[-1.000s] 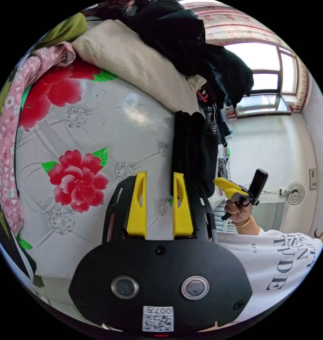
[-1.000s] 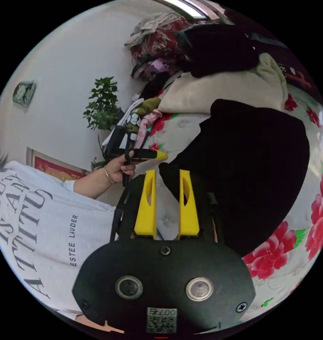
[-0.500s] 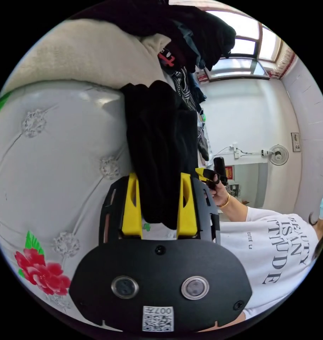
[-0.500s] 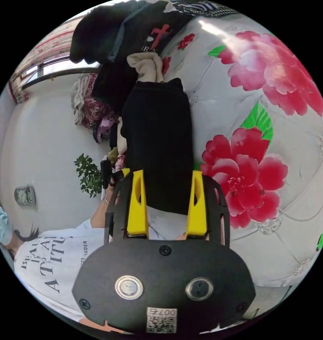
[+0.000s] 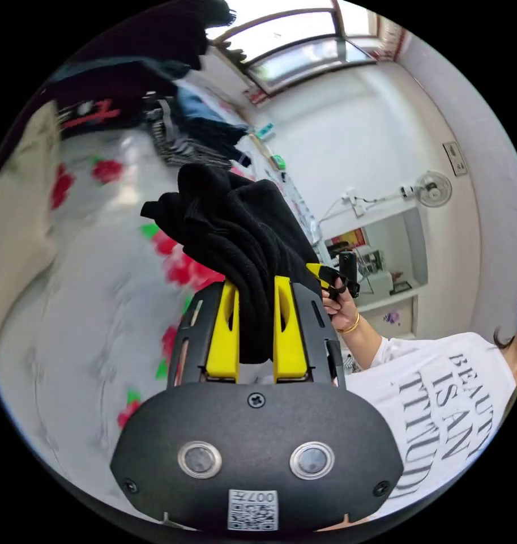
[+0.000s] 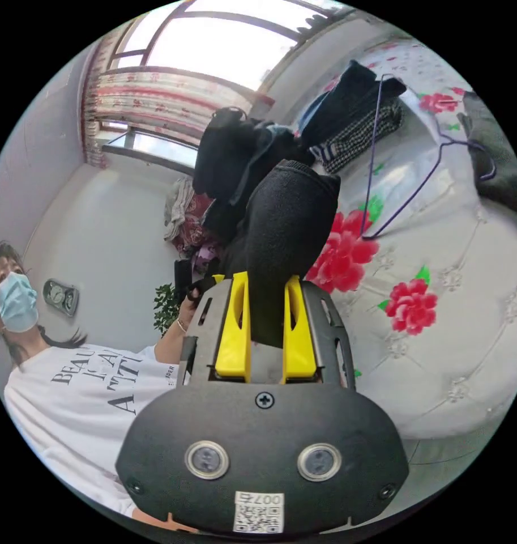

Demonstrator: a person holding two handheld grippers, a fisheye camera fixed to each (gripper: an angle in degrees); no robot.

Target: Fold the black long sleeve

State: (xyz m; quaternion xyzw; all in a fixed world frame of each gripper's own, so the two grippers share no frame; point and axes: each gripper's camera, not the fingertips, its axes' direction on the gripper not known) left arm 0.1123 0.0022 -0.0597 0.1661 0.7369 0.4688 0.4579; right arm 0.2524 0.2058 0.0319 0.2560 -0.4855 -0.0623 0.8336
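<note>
Centrally in the left gripper view, the black long sleeve (image 5: 235, 238) was bunched into thick folds and rose from between the yellow jaws of the left gripper (image 5: 256, 289), which were clamped on its lower edge. Just right of it, the right gripper (image 5: 326, 276) sat in a hand (image 5: 340, 303), partly hidden by the cloth. In the right gripper view the garment (image 6: 286, 226) stood up mid-frame, pinched between the jaws of the right gripper (image 6: 266, 283). Behind it lay a white quilted cover with red flowers (image 6: 439, 317), with a wire hanger (image 6: 405, 170) and a pile of dark clothes (image 6: 349, 122) toward the upper right. A person in a white printed shirt (image 6: 77, 396) filled the lower left.
</note>
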